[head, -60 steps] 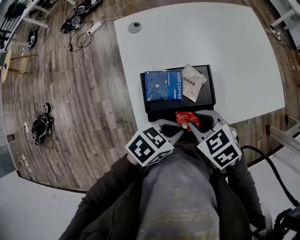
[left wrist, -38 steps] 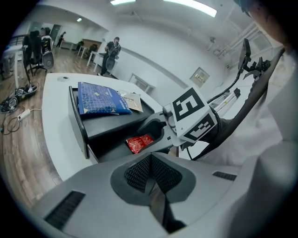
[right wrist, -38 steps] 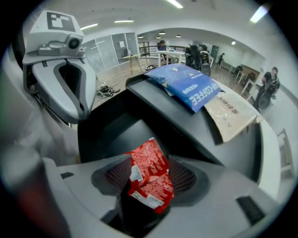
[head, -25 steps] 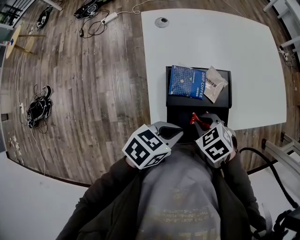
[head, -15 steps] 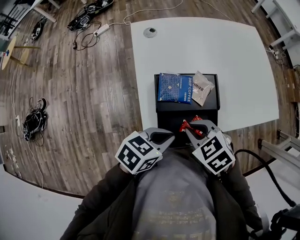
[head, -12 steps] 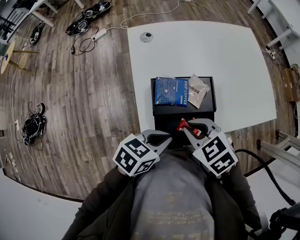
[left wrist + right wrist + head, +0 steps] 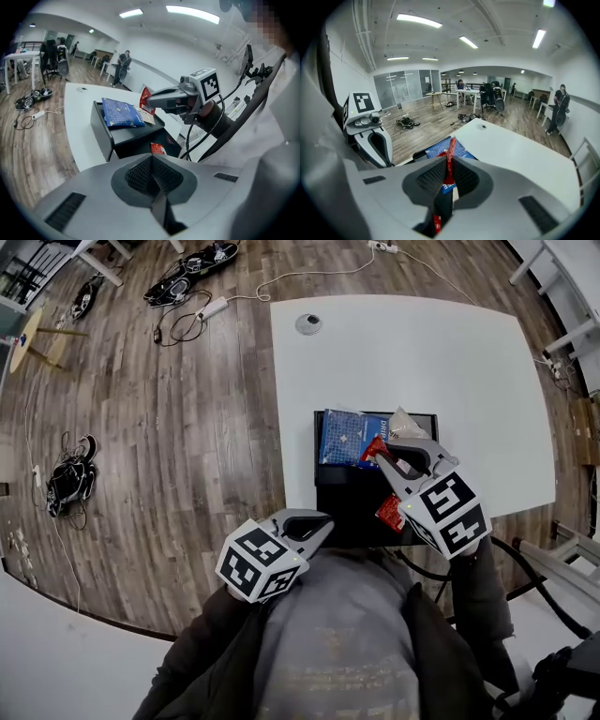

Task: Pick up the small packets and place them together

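The right gripper [image 7: 382,456] pinches a red packet [image 7: 450,157] over the box [image 7: 330,486], where a blue packet [image 7: 342,435] and beige packet [image 7: 406,422] lie on top and a second red packet [image 7: 389,514] lies lower, while the left gripper [image 7: 322,519] is closed, empty.

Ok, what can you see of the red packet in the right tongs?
The red packet is small, flat and thin, and looks like glossy crinkled foil. The right tongs are shut on it. It stands upright and edge-on between the pads, with its top poking out past the tips. It hangs in the air above the black box, close to the blue packet, and touches nothing but the tongs.
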### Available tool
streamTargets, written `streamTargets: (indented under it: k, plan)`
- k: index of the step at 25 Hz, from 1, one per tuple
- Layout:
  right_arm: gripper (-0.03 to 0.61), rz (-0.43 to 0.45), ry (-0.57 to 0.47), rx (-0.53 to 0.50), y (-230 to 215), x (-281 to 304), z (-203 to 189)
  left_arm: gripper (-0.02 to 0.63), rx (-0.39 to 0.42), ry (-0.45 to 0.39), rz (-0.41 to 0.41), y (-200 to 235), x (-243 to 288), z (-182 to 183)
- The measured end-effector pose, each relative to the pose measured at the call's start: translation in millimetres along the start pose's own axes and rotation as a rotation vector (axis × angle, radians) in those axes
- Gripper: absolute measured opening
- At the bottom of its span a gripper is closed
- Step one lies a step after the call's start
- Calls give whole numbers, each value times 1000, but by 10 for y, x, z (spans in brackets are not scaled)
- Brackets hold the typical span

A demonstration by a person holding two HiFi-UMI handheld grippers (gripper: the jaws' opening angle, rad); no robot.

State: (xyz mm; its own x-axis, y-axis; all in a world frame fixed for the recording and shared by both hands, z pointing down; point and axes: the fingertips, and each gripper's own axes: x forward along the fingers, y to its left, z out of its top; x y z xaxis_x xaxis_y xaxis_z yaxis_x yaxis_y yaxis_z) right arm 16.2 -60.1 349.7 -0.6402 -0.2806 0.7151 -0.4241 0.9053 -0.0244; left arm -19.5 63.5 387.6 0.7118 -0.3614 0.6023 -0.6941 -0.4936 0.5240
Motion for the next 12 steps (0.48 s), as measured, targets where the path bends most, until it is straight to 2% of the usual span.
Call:
streamTargets:
  k: [7, 12]
  plan:
    - [46, -3, 65, -31, -113, 345, -13, 3, -52, -6, 26, 171, -56, -12]
    - [115, -8, 62, -29, -148, 422, -22, 3, -60, -2, 23, 230, -13, -4]
